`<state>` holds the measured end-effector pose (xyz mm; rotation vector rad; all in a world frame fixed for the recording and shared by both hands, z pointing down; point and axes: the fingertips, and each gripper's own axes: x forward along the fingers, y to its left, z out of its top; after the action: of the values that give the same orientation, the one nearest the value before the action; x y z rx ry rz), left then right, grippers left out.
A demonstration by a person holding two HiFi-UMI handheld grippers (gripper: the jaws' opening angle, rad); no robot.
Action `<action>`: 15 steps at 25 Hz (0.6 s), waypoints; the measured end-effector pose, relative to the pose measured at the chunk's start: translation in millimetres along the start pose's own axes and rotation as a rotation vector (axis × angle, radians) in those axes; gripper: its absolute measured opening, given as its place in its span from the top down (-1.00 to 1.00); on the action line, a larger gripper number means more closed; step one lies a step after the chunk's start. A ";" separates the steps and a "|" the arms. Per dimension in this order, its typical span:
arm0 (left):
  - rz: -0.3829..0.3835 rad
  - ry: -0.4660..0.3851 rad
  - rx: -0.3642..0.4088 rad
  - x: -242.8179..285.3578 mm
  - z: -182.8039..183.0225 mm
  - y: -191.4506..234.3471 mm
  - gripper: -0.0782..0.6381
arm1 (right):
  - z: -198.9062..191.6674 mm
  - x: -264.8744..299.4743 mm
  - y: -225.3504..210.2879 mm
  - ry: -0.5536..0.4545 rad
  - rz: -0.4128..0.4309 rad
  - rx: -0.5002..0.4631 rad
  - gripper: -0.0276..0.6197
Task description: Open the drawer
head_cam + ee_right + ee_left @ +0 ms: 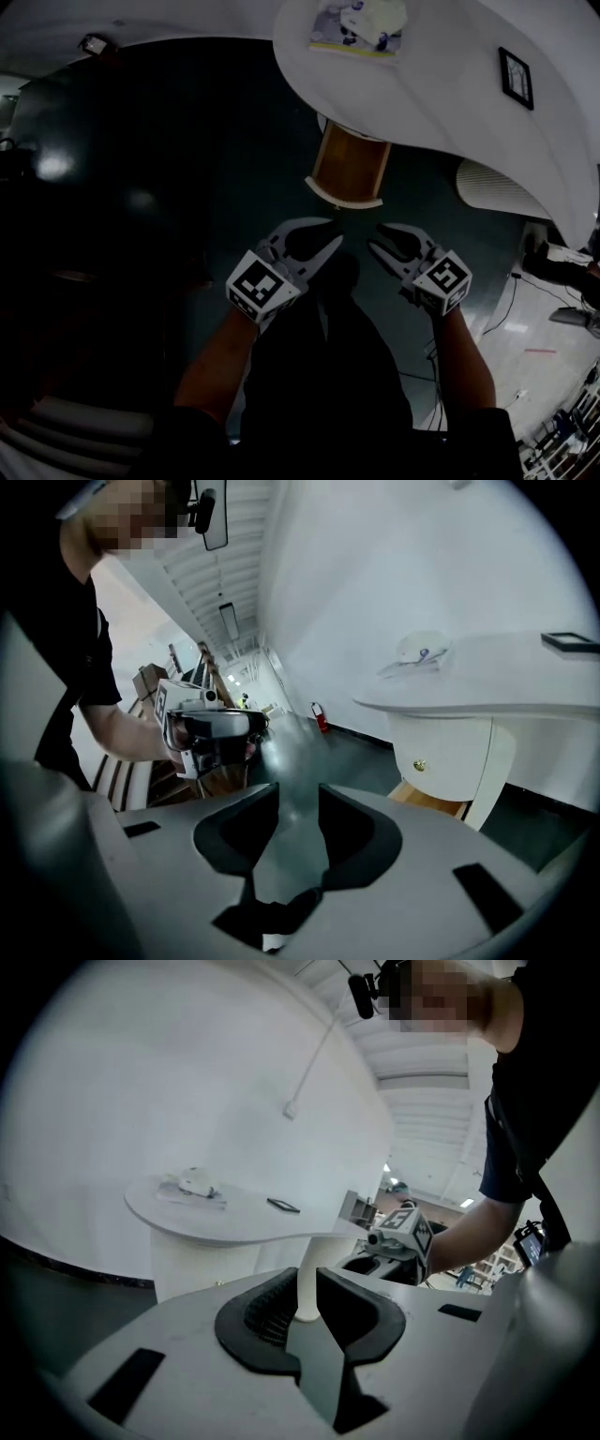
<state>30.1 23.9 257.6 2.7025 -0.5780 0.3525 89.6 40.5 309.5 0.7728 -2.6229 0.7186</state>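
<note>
I saw both claws empty, jaws apart. The left gripper (330,234) and right gripper (377,238) hung side by side over the dark floor (169,187). Just ahead, the drawer (349,169) stood pulled out from under the white round table (441,94), its wooden inside showing and a brass knob (419,764) on its white front.

Drawer (349,171) juts out from under table (450,103), straight ahead of left gripper (333,232) and right gripper (375,238); blocks the way forward. Open gap between drawer front and jaw tips. Tabletop overhangs drawer's rear. Left of drawer: bare dark floor (169,187), wide passage. Small gap between the two grippers, not touching. Person's body (328,375) close behind them
</note>
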 end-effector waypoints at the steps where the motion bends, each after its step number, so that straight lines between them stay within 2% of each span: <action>1: 0.005 0.003 -0.007 -4.3 5.1 -6.1 0.58 | 6.8 -8.0 10.3 -0.008 0.004 0.006 0.51; 7: 0.045 -0.025 -0.058 -30.9 49.1 -28.6 0.58 | 54.9 -37.3 64.7 -0.063 0.054 0.028 0.52; 12: 0.019 -0.071 -0.072 -51.3 92.0 -47.4 0.58 | 102.1 -50.0 91.0 -0.133 0.067 0.021 0.56; 15: 0.013 -0.084 -0.053 -61.8 115.0 -58.4 0.58 | 126.5 -56.4 107.1 -0.186 0.084 0.047 0.63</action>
<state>19.7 50.4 117.4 2.6737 -0.6197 0.2238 54.5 73.1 141.1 0.7805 -2.8295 0.7671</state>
